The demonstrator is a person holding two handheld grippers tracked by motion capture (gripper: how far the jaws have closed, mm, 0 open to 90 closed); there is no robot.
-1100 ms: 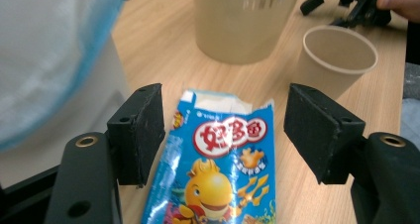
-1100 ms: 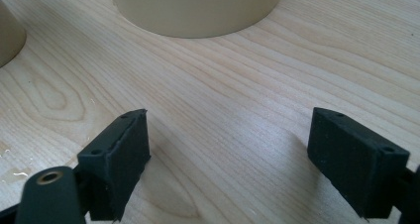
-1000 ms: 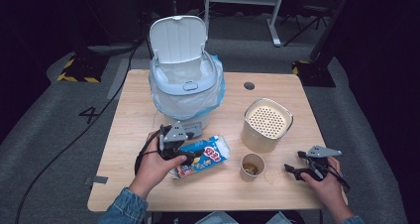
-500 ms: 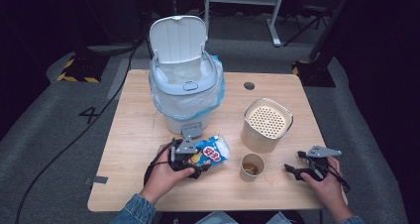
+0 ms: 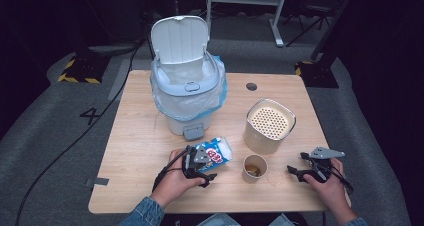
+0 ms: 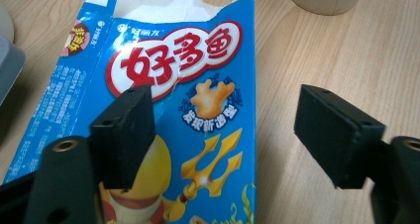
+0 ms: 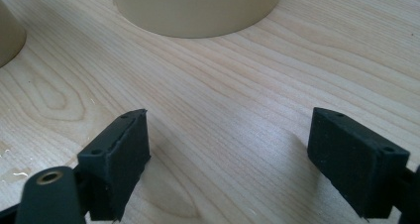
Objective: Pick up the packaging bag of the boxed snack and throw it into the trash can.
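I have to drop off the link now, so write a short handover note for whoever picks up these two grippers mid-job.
Left gripper: open, jaws straddling the right edge of the torn-open blue snack box, which lies flat on the table; not gripped yet.
Right gripper: open, holding nothing, low over bare wood at the table's right.
Bin: lid up, liner in, just behind the box.
Paper cup and the cream perforated-lid canister stand between the two grippers.
Done: left gripper lined up on the box.
Left: probably close on the box, lift it, drop it in the bin.
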